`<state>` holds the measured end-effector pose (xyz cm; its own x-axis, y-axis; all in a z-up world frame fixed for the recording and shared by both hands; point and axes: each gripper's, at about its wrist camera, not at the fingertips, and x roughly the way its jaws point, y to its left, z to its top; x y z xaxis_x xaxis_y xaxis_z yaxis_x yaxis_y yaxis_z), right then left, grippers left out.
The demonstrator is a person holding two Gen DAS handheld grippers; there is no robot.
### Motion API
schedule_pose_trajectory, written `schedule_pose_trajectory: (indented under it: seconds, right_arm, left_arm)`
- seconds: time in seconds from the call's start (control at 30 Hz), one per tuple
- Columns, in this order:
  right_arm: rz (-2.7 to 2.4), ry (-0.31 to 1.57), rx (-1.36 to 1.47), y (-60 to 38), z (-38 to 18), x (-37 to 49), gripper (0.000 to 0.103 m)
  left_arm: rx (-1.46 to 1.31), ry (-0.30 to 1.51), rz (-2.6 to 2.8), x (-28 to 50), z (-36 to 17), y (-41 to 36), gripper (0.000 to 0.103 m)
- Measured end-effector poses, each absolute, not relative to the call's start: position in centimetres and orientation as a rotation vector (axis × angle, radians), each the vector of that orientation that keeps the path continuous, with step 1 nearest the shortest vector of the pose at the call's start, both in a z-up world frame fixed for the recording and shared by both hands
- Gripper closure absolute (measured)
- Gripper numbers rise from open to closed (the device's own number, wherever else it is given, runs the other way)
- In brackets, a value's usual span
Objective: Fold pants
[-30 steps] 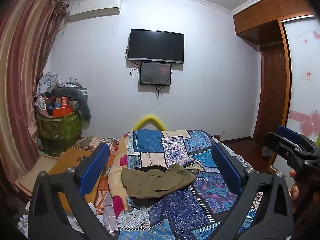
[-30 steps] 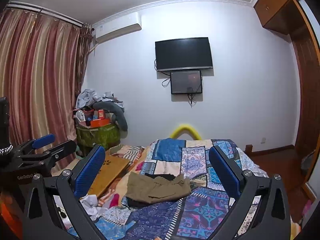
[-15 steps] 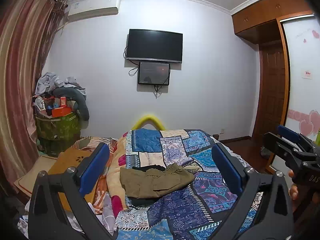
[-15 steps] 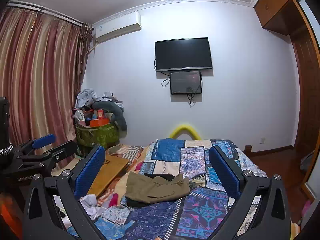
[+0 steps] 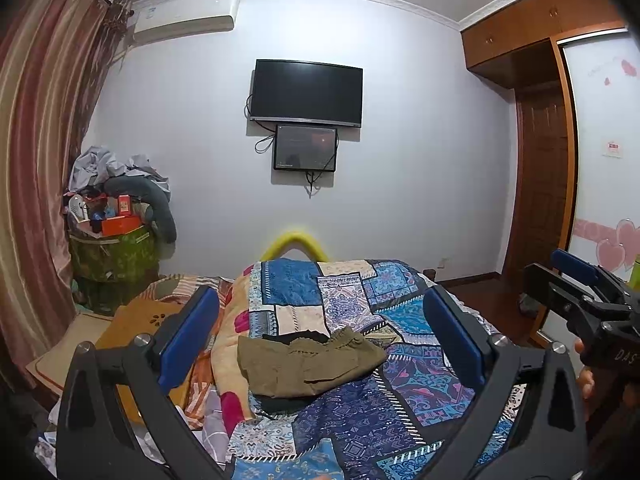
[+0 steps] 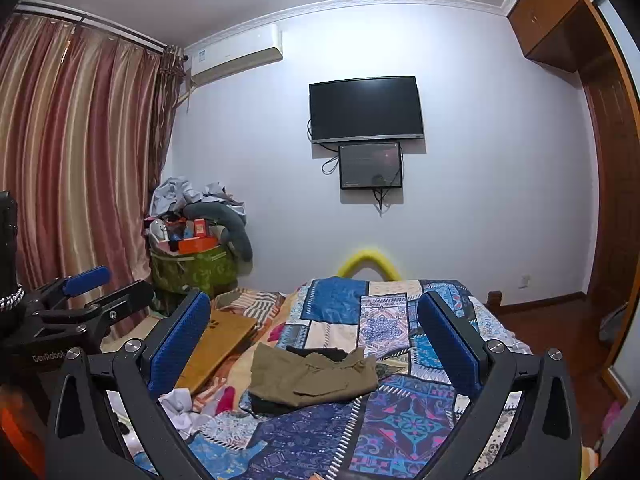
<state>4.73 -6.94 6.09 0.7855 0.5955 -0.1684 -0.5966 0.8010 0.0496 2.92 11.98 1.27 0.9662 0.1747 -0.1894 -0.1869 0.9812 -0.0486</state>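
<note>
Olive pants (image 5: 308, 366) (image 6: 314, 374) lying folded in a compact bundle on patchwork quilt (image 5: 384, 412) (image 6: 400, 408), near middle of bed, on top of dark garment (image 5: 298, 337) (image 6: 318, 353) peeking out at far edge and near-left corner. Waistband bunched toward far right of bundle, flap pocket visible on top layer.

Left gripper (image 5: 320, 340) held above near end of bed, jaws spread wide, blue pads (image 5: 188, 336) well apart, nothing between them. No contact with pants; pants framed between the fingers, farther down the bed. Also seen at left edge of right wrist view (image 6: 86, 290).

Right gripper (image 6: 314, 340) same posture: jaws wide apart, blue pads (image 6: 448, 344) empty, clear of fabric. Also seen at right edge of left wrist view (image 5: 576, 284), held beside the left one, fingertips of person's hand (image 5: 586, 368) showing on its handle.

Background: wall-mounted TV (image 5: 307, 93) (image 6: 366, 109) with smaller screen (image 5: 305, 148) (image 6: 370, 165) just below. Air conditioner (image 5: 184, 23) (image 6: 236, 58) high on wall by striped curtain (image 5: 36, 184) (image 6: 76, 160). Green bin (image 5: 114, 254) (image 6: 192, 268) piled with clothes and boxes in corner. Yellow curved object (image 5: 294, 242) (image 6: 368, 262) behind far end of bed. Wooden board (image 6: 218, 346) left of bed. Wooden wardrobe (image 5: 536, 32) at right.
</note>
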Motion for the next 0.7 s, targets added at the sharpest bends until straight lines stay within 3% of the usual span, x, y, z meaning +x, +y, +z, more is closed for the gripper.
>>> schedule_pose_trajectory:
  seconds: [0.7]
  right_arm:
    - [0.638,0.198,-0.012,-6.72,5.88,5.35,0.0]
  left_arm:
    - [-0.077,0.219,0.155,3.77,0.69,12.05,0.0]
